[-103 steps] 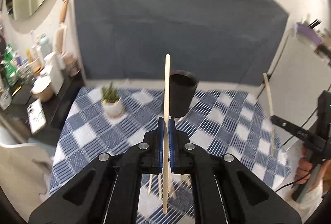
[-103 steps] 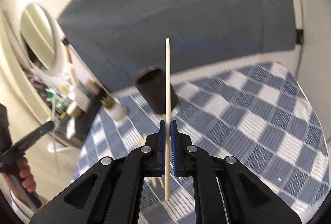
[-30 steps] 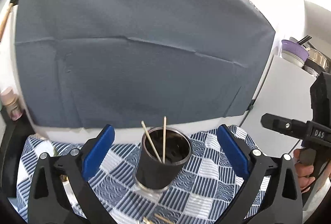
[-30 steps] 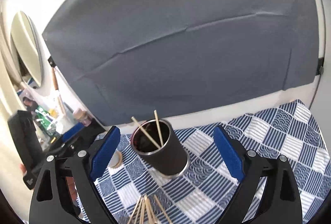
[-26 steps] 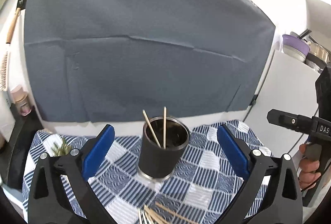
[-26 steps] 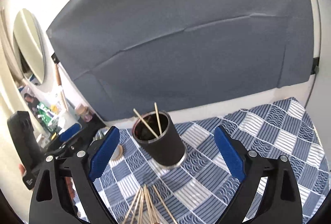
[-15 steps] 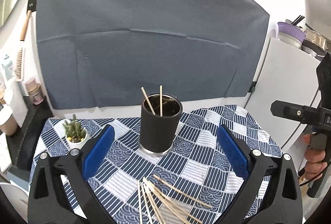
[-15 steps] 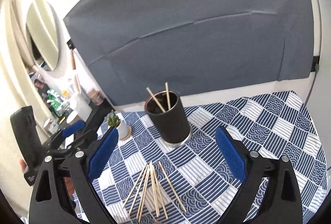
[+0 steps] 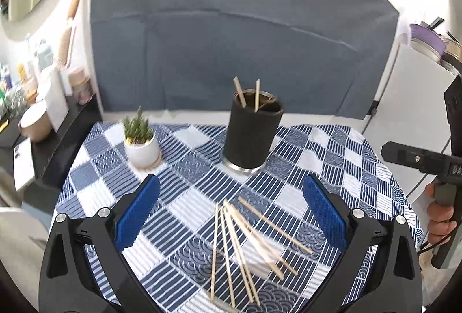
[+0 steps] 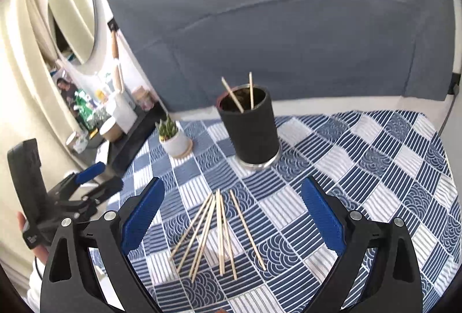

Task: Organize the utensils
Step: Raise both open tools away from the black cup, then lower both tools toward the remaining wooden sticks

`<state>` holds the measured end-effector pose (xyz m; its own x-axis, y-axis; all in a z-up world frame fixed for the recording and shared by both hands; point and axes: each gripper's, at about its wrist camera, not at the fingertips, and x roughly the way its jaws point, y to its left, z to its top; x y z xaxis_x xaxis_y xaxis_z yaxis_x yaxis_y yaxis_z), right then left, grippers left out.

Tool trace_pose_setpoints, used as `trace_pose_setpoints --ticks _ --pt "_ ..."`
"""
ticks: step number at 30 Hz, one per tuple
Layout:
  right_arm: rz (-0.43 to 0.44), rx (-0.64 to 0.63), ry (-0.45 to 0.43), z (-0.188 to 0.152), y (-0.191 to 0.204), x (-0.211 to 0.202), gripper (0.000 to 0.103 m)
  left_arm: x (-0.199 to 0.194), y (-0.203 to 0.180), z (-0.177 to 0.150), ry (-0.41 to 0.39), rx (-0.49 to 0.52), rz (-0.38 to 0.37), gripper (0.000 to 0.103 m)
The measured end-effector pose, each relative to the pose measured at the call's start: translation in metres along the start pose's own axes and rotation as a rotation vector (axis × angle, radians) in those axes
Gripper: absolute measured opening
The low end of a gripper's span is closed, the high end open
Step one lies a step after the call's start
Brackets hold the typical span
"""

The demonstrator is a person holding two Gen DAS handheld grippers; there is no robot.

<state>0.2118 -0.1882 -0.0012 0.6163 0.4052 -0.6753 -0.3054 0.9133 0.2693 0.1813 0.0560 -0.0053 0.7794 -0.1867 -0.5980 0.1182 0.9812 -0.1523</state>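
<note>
A black cup (image 9: 249, 134) stands on the blue checked tablecloth (image 9: 340, 168) with two wooden chopsticks (image 9: 255, 95) leaning in it. It also shows in the right wrist view (image 10: 251, 128). Several loose chopsticks (image 9: 245, 243) lie fanned on the cloth in front of it, and they also show in the right wrist view (image 10: 216, 232). My left gripper (image 9: 231, 214) is open and empty above the loose chopsticks. My right gripper (image 10: 231, 214) is open and empty above the same pile.
A small potted plant (image 9: 140, 139) in a white pot stands left of the cup. A black side shelf (image 9: 57, 139) with bottles and cups lies off the table's left edge. A grey cloth backdrop (image 9: 231, 38) hangs behind.
Both grippers, shut on a chopstick each 3.4 s ago, now stand open with two chopsticks in the cup. Since 1 s ago both pulled back and tilted down towards the loose pile.
</note>
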Motion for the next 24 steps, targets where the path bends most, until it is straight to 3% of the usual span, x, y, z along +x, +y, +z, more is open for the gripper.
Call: trace_pose_setpoints --ticks 11,18,24 --pt "-0.104 -0.111 0.173 -0.031 -0.001 0.08 0.091 0.05 0.043 -0.046 0.189 -0.082 0.061 0.097" --pt "-0.115 -0.122 0.279 -0.038 -0.016 0.124 0.091 0.096 0.044 -0.071 0.339 -0.069 0.04 0.097" --pt "-0.121 -0.144 0.353 -0.043 -0.023 0.158 0.091 0.133 0.041 -0.073 0.412 -0.042 0.028 0.097"
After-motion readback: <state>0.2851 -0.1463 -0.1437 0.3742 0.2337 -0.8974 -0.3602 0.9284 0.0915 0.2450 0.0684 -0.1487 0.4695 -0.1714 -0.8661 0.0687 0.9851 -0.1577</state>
